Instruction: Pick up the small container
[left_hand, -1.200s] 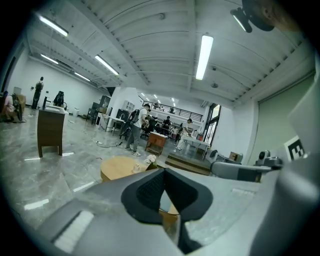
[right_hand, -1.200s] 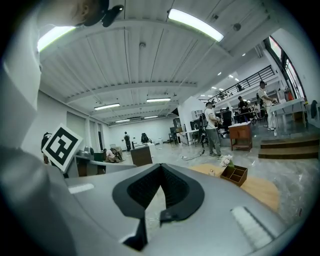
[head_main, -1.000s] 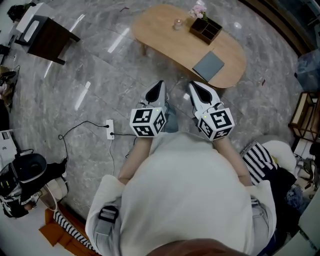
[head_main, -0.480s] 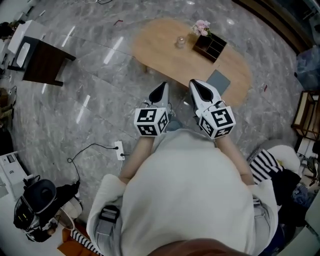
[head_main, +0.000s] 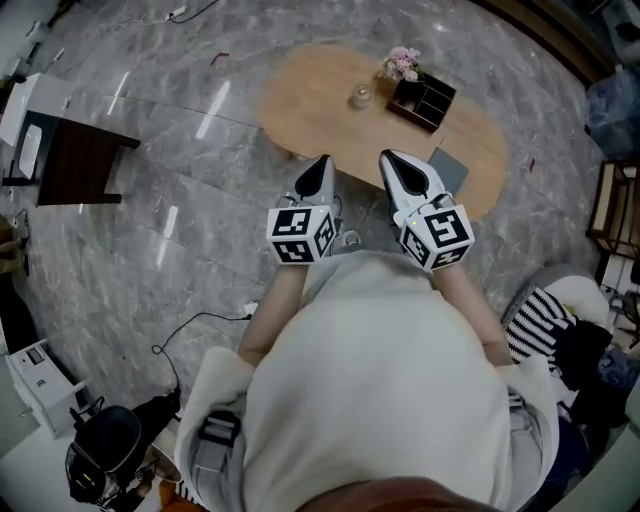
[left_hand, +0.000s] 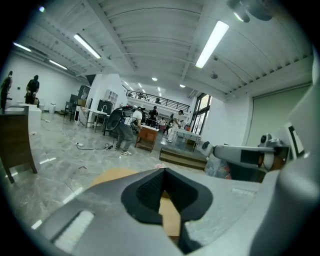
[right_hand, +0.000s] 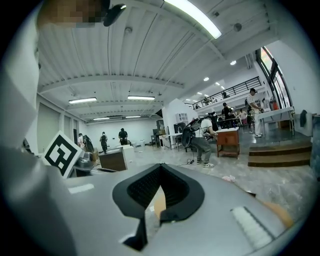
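**Head view.** The small container (head_main: 359, 96), apparently clear glass, stands upright on the oval wooden tabletop (head_main: 310, 110), near a dark compartmented box (head_main: 424, 103) and pink flowers (head_main: 402, 63). The left gripper (head_main: 322, 168) and right gripper (head_main: 393, 160) are held at the person's chest, well apart from the container. Both pairs of fingers are closed together on nothing. The container is judged light, rigid, smooth-walled and breakable. It is best taken across its side wall at mid-height with moderate pressure, from the side away from the box.
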